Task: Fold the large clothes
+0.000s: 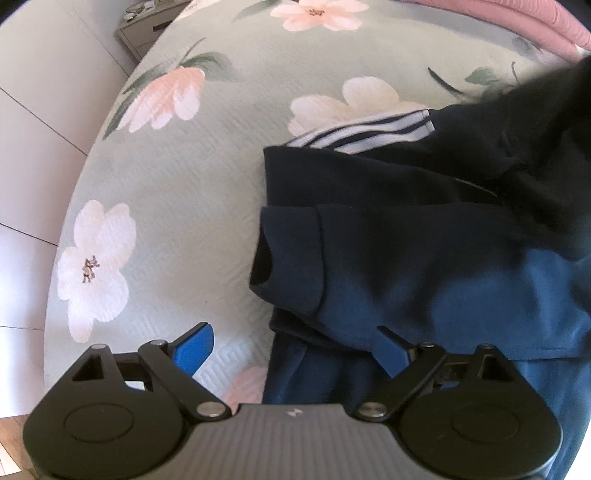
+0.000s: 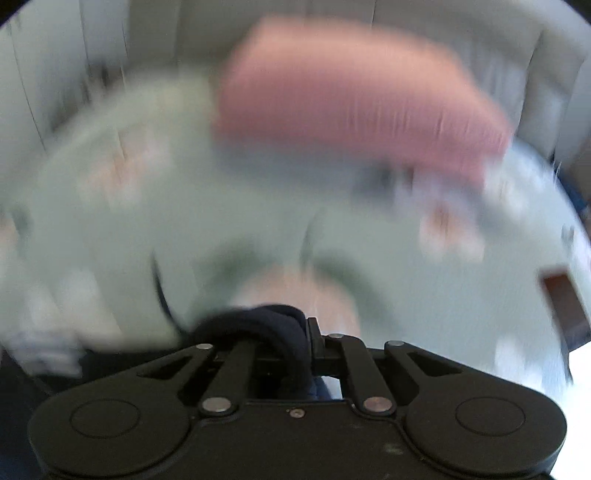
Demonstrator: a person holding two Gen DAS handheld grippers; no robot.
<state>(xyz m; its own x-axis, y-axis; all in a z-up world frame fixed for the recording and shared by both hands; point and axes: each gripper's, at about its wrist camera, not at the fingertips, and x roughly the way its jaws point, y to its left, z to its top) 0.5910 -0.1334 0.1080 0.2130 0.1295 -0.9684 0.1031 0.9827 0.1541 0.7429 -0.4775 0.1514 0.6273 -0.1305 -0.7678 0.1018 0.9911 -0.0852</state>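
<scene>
On the bed, under a pale green spread printed with pink and white flowers, your dark blue garment lay toward three o'clock in the left wrist view. One cuff opened toward nine o'clock, and a white-striped edge showed past it, toward twelve. Your left tool hung over the garment's near edge, pointing steeply down, with its blue pads spread wide. The pad at nine o'clock stood over bare spread; the one at three o'clock stood over the blue cloth. Nothing was pinched between them.

Your right tool had its jaws drawn together on a bunched fold of the dark cloth, which bulged up over the fingers at six o'clock in the right wrist view. That view was badly smeared. Beyond the fold you could make out only the green spread and a pink pillow toward twelve. A small cabinet stood beside the bed at eleven o'clock in the left wrist view, on a pale tiled floor.
</scene>
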